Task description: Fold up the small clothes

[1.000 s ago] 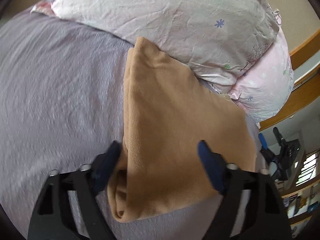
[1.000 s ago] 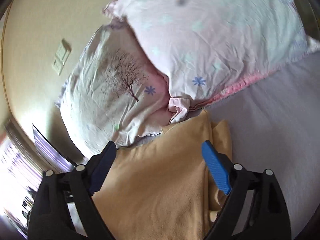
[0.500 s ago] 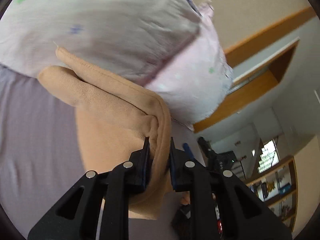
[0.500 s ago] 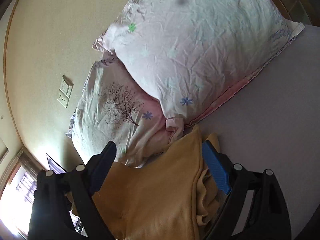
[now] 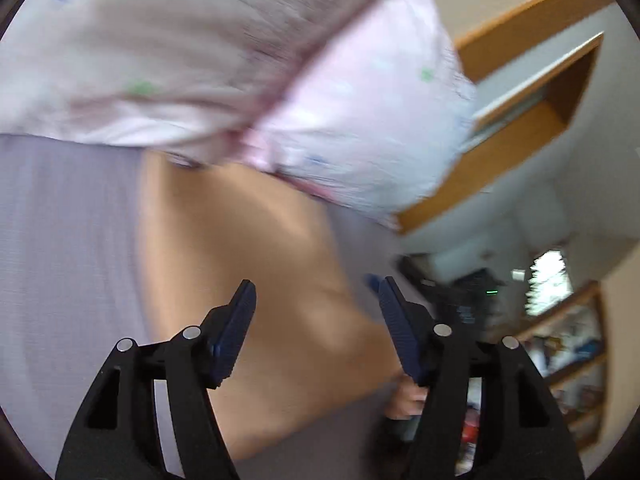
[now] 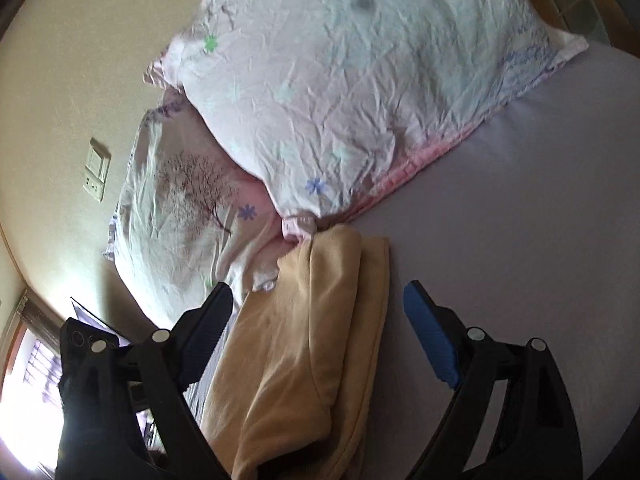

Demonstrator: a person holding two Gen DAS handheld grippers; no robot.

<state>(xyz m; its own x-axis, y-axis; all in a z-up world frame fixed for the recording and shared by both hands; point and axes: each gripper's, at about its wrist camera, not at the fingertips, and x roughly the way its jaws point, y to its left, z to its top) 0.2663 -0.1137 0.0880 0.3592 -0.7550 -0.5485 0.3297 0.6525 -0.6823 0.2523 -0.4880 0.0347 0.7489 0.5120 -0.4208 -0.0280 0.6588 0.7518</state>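
A tan garment (image 5: 248, 272) lies folded on the lilac bedsheet (image 5: 60, 240), its far end against the pillows. The left wrist view is motion-blurred. My left gripper (image 5: 316, 300) is open and empty, just above the garment's near part. In the right wrist view the same garment (image 6: 316, 340) lies in layered folds. My right gripper (image 6: 316, 300) is open and empty above it, with one finger to each side.
Two floral pillows (image 6: 352, 92) are stacked at the head of the bed, touching the garment. A wall with a switch plate (image 6: 97, 176) is behind them. A wooden frame (image 5: 520, 120) and shelves (image 5: 568, 352) lie past the bed's right edge. Bare sheet (image 6: 520, 220) spreads to the right.
My left gripper has let go of the garment fold and opened; the garment now lies flat. My right gripper stays open and has shifted slightly over the garment.
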